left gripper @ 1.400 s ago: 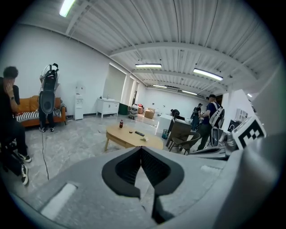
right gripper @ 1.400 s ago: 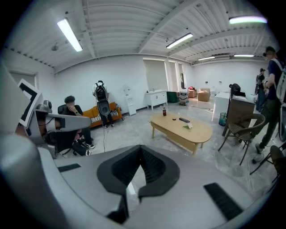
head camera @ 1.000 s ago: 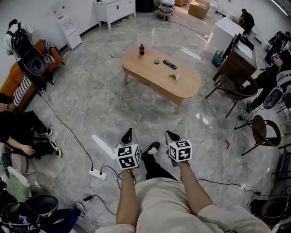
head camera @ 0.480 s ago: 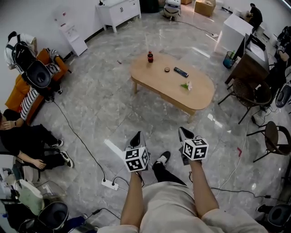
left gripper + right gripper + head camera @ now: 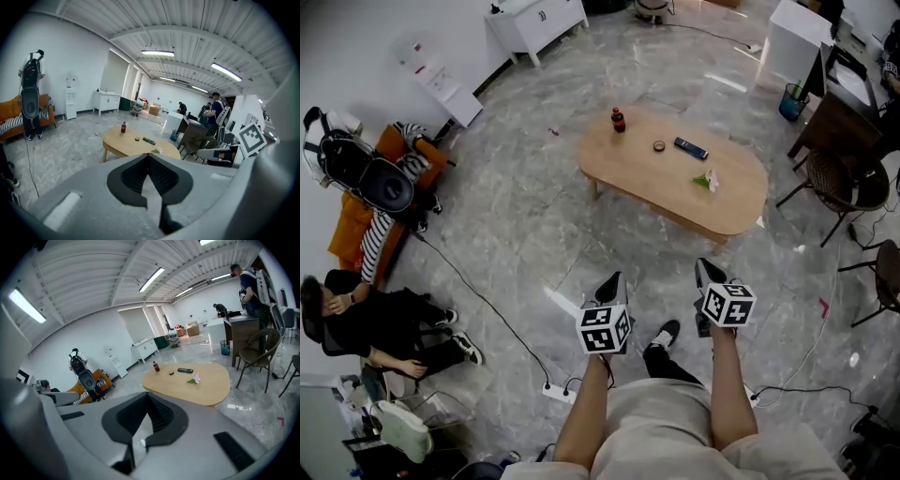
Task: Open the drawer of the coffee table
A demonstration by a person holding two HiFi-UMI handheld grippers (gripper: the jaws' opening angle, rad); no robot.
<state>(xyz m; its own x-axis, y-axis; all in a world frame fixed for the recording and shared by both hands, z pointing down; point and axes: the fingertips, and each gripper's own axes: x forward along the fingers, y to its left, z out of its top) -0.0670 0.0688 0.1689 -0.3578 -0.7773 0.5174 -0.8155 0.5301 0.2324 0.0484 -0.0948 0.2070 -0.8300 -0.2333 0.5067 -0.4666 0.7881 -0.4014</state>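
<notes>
The oval wooden coffee table (image 5: pixel 675 173) stands on the grey marble floor ahead of me, also in the left gripper view as a tan coffee table (image 5: pixel 138 143) and in the right gripper view as the same coffee table (image 5: pixel 190 380). Its drawer does not show from here. On it lie a small bottle (image 5: pixel 618 120), a round lid (image 5: pixel 659 145), a remote (image 5: pixel 691 148) and a flower (image 5: pixel 706 180). My left gripper (image 5: pixel 611 284) and right gripper (image 5: pixel 705 273) are both shut and empty, held side by side short of the table.
A power strip (image 5: pixel 559 393) with cables lies on the floor at my left. A seated person (image 5: pixel 375 323) and an orange sofa (image 5: pixel 370 202) are at the far left. Chairs (image 5: pixel 839 183) and a desk stand at the right, a white cabinet (image 5: pixel 534 21) at the back.
I have walked toward the coffee table. It now lies closer and lower in the head view. Both grippers moved forward with me and stayed shut.
</notes>
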